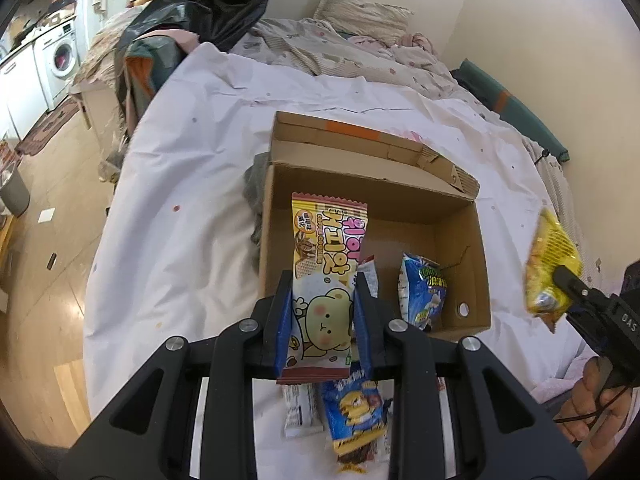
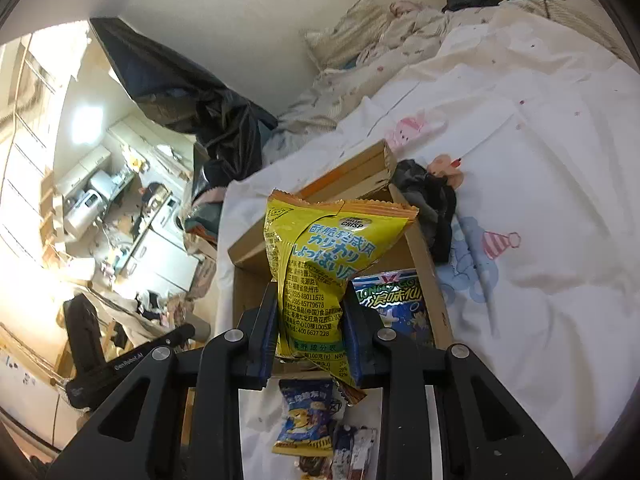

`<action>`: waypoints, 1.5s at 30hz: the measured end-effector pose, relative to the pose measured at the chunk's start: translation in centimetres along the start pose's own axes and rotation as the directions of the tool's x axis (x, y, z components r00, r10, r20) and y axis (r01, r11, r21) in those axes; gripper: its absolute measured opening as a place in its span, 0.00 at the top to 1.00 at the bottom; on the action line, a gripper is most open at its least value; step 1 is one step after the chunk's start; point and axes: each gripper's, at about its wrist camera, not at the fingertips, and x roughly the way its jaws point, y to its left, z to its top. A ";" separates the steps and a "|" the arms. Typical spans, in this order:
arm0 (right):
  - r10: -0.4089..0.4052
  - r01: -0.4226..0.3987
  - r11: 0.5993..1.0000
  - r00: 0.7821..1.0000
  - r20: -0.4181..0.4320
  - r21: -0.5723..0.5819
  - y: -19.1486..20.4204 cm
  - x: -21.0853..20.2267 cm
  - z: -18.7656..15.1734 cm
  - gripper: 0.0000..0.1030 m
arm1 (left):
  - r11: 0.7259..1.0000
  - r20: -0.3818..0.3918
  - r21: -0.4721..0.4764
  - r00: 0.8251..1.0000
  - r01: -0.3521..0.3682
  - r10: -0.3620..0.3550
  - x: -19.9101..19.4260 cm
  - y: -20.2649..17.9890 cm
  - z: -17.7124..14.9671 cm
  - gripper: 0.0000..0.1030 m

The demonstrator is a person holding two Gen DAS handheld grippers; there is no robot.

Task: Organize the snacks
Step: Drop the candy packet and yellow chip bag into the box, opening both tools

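Your left gripper [image 1: 322,316] has its blue-padded fingers [image 1: 283,320] pressed onto the lower half of a tall cream-and-pink wafer packet with a cartoon bear [image 1: 326,280], which stands upright between them, its top reaching over the near wall of the open brown cardboard box [image 1: 466,236]. That box sits on a white printed bedsheet [image 1: 180,184], flaps up at the far side, and a blue-and-white snack pouch [image 1: 422,290] lies inside against its right wall. Below your left gripper, on the sheet, lie a blue-and-yellow snack packet [image 1: 356,416] and a white wrapped bar [image 1: 300,412] just beside it. Your right gripper [image 2: 310,334] pinches a crumpled yellow crisp bag with an orange serrated top [image 2: 320,264] near its lower end, holding it upright over the near edge of the box; in the left wrist view this bag hangs in the air to the right of the box, apart from it. A black plastic bag [image 2: 188,92] is heaped at the far side of the bed, near a beige pillow [image 1: 360,12].
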 end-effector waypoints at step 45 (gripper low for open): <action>-0.262 0.188 0.920 0.948 -0.181 -0.345 3.4 11.9 -2.9 0.16 | 0.981 -0.013 0.159 0.993 -0.115 0.118 7.8 -2.6 -1.7 0.17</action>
